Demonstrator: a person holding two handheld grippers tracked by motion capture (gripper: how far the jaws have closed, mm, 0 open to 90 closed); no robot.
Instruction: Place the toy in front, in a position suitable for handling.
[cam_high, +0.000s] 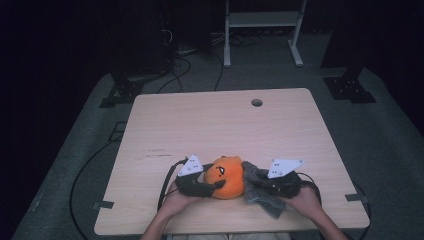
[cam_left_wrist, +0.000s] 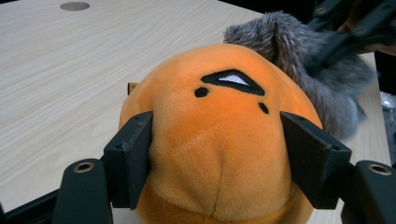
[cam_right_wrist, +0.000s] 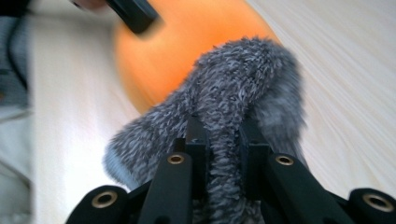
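The left gripper (cam_left_wrist: 217, 154) clamps the orange plush toy (cam_left_wrist: 219, 140); the right gripper (cam_right_wrist: 223, 140) pinches the grey fuzzy cloth (cam_right_wrist: 233, 88).

black jaws, brass-ringed screws, grey plates (cam_high: 284, 167)

Both forearms enter from the near edge. The left gripper (cam_high: 216, 185) points right, jaws partly apart; the right gripper (cam_high: 256, 184) points left, jaws nearly together.

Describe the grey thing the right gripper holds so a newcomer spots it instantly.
On the pale wooden table, look at the near edge between the person's hands. Right of the round orange plush toy lies a shaggy grey fuzzy cloth, pinched by the right gripper: grey, limp and furry, not smooth orange.
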